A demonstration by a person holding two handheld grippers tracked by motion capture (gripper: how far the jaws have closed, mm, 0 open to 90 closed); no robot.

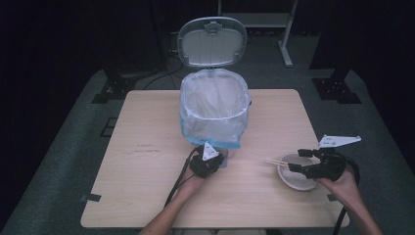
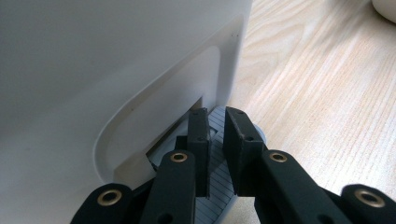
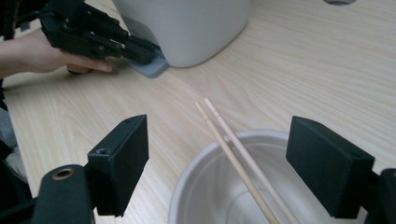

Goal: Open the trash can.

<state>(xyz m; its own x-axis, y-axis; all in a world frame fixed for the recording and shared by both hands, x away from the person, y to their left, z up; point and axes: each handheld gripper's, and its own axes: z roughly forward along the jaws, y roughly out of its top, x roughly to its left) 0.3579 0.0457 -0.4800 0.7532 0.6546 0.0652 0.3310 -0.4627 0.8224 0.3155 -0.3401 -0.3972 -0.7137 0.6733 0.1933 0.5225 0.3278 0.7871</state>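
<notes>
Pedal (image 2: 219, 186): grey, ribbed, at the foot of the pedal bin (image 1: 214, 105); we see the lid up.
Left hand-held gripper (image 2: 215, 122): jaws nearly together, pressing the pedal.
Chopsticks (image 3: 238, 156): in the white bowl (image 1: 295, 172), on the counter (image 1: 147, 166).
Right hand-held gripper (image 3: 238, 154): spread wide around them.
Next: we judge closing, lifting, carrying to the bin.

No text, label, brand, number or sign can be read in any of the three views. Faint dark marks on the pale wooden desk (image 1: 147, 149), left of centre in the high view, are too small to make out.
</notes>
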